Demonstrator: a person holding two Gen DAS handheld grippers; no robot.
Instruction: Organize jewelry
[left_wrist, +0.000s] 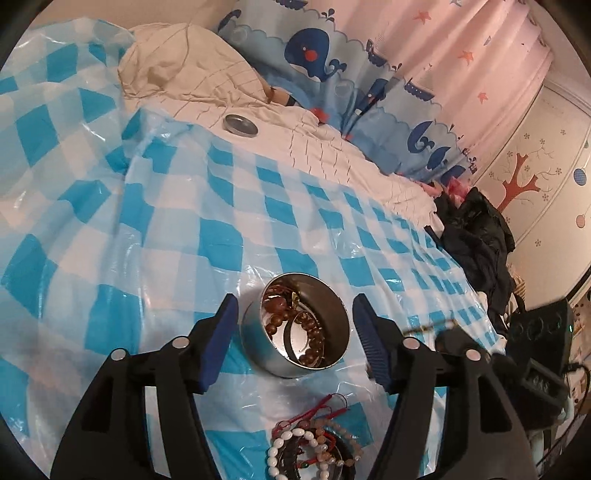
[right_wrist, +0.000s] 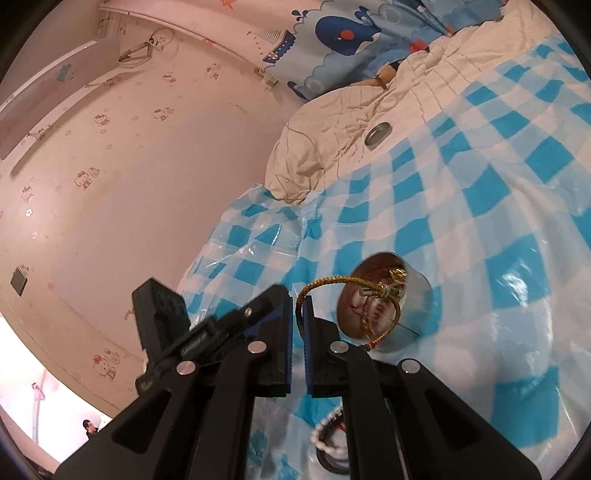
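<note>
The right tool (right_wrist: 300, 302) pinches a gold braided bracelet (right_wrist: 334, 282), its far end drooping into the round tin (right_wrist: 384, 301) on the bed. The left tool (left_wrist: 295, 325) gapes wide around that tin, touching nothing. The thin pinch could slip, or the bracelet snag the rim at 12 o'clock. No writing legible.

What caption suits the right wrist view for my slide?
Right gripper pinches a gold bracelet over the open tin on the checkered sheet.
</note>
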